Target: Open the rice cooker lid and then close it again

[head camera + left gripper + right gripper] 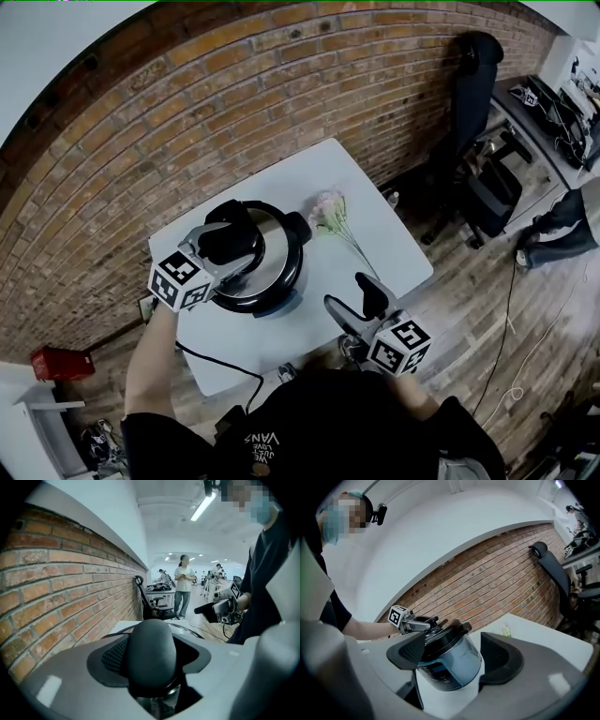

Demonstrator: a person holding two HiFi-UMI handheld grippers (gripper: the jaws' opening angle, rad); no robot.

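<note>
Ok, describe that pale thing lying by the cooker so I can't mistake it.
On the white table by the brick wall, the rice cooker stands at the left in the head view. Right of it lies a flower sprig: pale pink blooms on a thin stem, flat and slender where the cooker is round and dark.

The only word I can read from here is "VANS", printed upside down in the head view on the person's black shirt (319, 427); the smaller lines beside it are too small for me. The markings on the rice cooker (450, 660) front panel stay illegible.
</note>
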